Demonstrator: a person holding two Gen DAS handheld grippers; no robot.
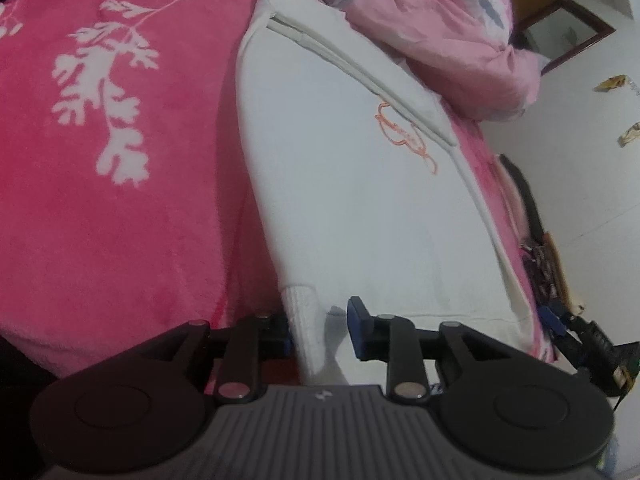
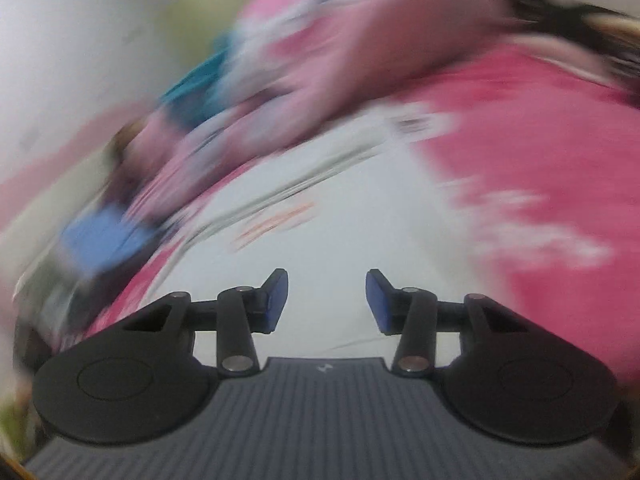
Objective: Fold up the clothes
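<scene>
A white sweatshirt with orange embroidery lies folded into a long strip on a pink floral blanket. Its ribbed cuff hangs over the near end, between the fingers of my left gripper. The cuff rests against the left finger, and a clear gap separates it from the right pad, so this gripper is open. The right wrist view is heavily blurred. There my right gripper stands open over the white sweatshirt with nothing between its fingers.
A crumpled pale pink quilt lies along the sweatshirt's far right side. The bed's right edge drops to a light floor with a wooden frame and small scraps. Dark blurred gear sits at that edge. Pink blanket spreads right.
</scene>
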